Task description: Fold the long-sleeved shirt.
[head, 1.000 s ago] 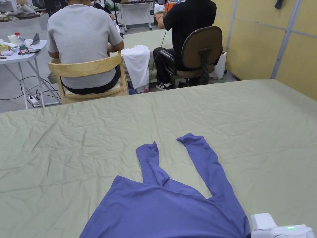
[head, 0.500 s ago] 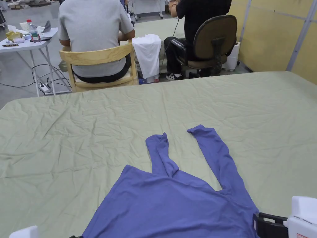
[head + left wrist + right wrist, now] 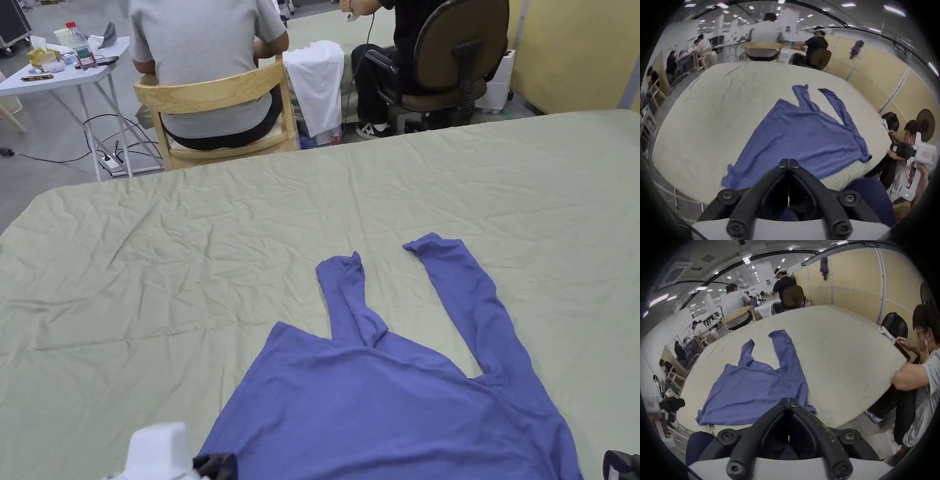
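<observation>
Task barely started: long-sleeved shirt [image 3: 387,406] spread unfolded on near part of surface [image 3: 156,262], both sleeves pointing away, left one twisted; all folds remain

Thin soft blue knit; green cover creased

Left claw [image 3: 788,163] closed, empty, above hem

Right claw [image 3: 788,401] closed, empty, above shirt's right edge

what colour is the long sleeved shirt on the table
Blue-purple, plain; the shirt shows best in the head view.
</observation>
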`<control>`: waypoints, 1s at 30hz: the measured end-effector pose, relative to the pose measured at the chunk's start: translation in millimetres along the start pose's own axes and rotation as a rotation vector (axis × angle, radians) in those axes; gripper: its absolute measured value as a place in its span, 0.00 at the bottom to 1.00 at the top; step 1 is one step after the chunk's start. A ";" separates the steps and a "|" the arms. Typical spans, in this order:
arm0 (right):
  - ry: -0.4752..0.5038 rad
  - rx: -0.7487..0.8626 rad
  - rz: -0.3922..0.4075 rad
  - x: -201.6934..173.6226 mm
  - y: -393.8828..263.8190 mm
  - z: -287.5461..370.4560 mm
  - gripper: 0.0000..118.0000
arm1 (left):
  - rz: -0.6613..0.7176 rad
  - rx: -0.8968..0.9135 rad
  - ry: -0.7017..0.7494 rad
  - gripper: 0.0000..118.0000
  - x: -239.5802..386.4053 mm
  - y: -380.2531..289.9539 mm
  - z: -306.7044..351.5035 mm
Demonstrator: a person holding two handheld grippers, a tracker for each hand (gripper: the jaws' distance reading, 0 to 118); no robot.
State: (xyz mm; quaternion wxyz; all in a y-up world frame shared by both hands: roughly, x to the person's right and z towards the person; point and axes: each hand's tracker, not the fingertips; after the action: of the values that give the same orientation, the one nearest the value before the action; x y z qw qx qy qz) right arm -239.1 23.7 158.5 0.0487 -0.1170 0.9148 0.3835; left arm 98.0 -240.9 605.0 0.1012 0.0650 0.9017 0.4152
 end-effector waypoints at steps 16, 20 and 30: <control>-0.014 -0.104 -0.036 6.0 1.8 -49.3 0.02 | -0.137 -0.173 0.141 0.90 -101.3 63.8 -314.8; -0.039 -0.132 -0.035 12.1 3.6 -65.0 0.02 | -0.202 -0.212 0.135 0.45 -79.7 41.7 -319.3; -0.088 -0.237 -0.005 26.1 34.7 -136.9 0.98 | -0.274 -0.024 0.089 0.00 -18.9 133.7 -233.6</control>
State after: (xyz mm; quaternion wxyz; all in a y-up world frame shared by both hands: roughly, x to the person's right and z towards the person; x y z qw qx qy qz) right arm -273.0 -55.1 273.8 0.0756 -0.1074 0.8596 0.4938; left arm 65.6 -330.1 857.6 0.1177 -0.0783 0.9007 0.4108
